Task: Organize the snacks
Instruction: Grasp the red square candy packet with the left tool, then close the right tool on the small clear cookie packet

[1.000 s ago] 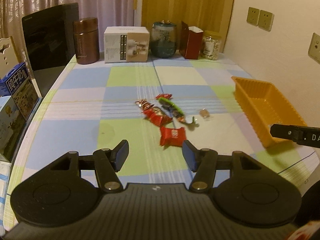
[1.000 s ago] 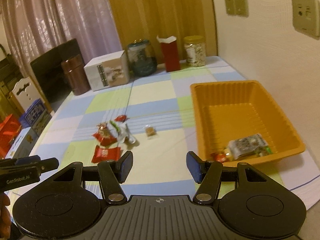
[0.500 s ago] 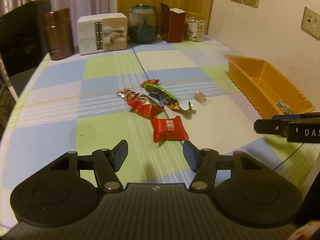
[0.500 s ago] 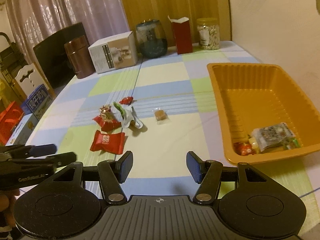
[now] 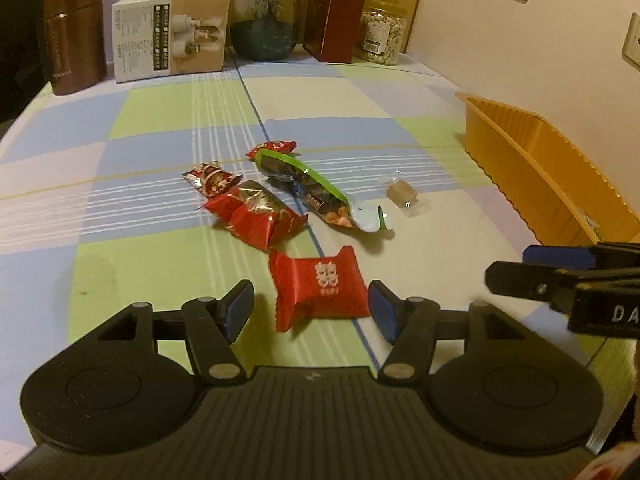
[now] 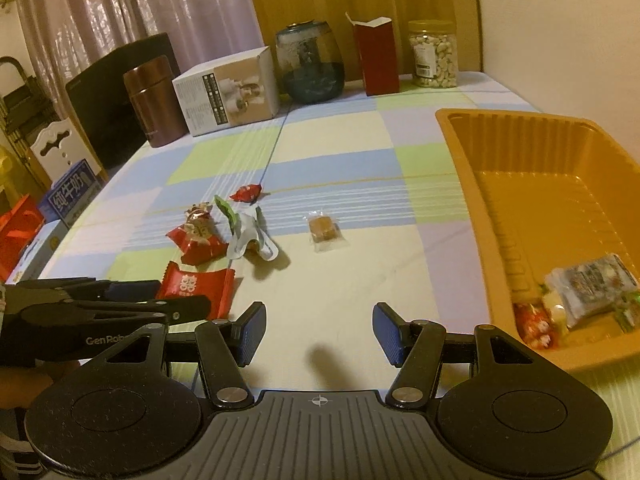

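Observation:
My left gripper [image 5: 311, 309] is open, its jaws on either side of a red candy packet [image 5: 318, 286], not closed on it; the packet also shows in the right wrist view [image 6: 196, 289]. Beyond it lie a red foil packet [image 5: 254, 216], a small red-gold candy [image 5: 212, 178], a green-edged wrapper [image 5: 316, 192], a small red candy [image 5: 272, 148] and a clear-wrapped brown sweet [image 5: 402, 194]. My right gripper [image 6: 319, 333] is open and empty above bare cloth, left of the orange tray [image 6: 472, 152], which holds a few snacks [image 6: 580, 296].
At the table's far edge stand a brown canister [image 5: 74, 36], a white box [image 5: 170, 36], a dark glass jar [image 5: 266, 20], a red carton [image 5: 332, 24] and a nut jar [image 5: 380, 36]. A wall runs along the right. Boxes [image 6: 72, 196] sit left of the table.
My left gripper has moved forward and down until the red candy packet lies between its open jaws. My right gripper has moved forward a little and stays open.

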Demonstrator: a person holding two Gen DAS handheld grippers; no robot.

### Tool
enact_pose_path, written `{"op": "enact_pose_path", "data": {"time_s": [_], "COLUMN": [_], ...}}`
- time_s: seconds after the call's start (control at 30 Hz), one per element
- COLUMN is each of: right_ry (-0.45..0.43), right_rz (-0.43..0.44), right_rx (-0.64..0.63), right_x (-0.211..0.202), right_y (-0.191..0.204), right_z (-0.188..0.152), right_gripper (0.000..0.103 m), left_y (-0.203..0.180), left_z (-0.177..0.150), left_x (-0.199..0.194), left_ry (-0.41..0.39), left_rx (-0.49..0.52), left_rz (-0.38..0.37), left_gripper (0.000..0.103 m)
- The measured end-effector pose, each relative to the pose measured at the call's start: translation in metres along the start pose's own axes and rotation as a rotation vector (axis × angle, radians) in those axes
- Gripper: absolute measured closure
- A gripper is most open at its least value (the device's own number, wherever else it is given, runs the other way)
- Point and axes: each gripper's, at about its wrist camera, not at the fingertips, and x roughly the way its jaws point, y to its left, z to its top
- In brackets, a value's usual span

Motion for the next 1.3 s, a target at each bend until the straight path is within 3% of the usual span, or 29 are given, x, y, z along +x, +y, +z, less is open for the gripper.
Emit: {"op": "enact_pose_path", "data": {"time_s": [0.13,0.27,0.47,0.67,1.03,1.23,1.3], "right_ry": [0.002,0.002,0.003,-0.018,-0.037,-0.029,-0.03], "right_rz": [0.001,0.001,-0.001,-0.005,-0.036,-0.06,-0.068], "right_rx": [-0.004,-0.004,-0.015,-0.042,-0.11,-0.146,-0.164], "right_x": [0.01,0.017,0.027,0.04,0.085,0.104,0.104], "right_y": [-0.001,-0.001,0.0,0.004,0.004,0.006,0.008], "right_z": [0.003,0.005,0.009,0.02,0.043,0.047,0.046], "right_gripper": [0.044,0.044,0.044,0.044,0.045,0.066,0.082], "left_y": [0.0,0.003,0.005,0.016,0.029,0.032,0.032], "left_z": [0.002,0.002,0.001,0.007,0.015,0.014,0.014], "left_x": [0.007,0.007,-0.001,-0.015,-0.016,-0.017,-0.017], "left_ry": [0.001,-0.003,-0.009,-0.042,-0.07,-0.072,-0.072], "left_rx": [0.004,-0.008,-0.018,-0.052,-0.101,-0.107,-0.105], "left_rz": [-0.009,-0.022,-0.017,0.025,0.019,0.011,0.01], "left_gripper": [0.045,0.063,0.078,0.084,0.085,0.085,0.085]}}
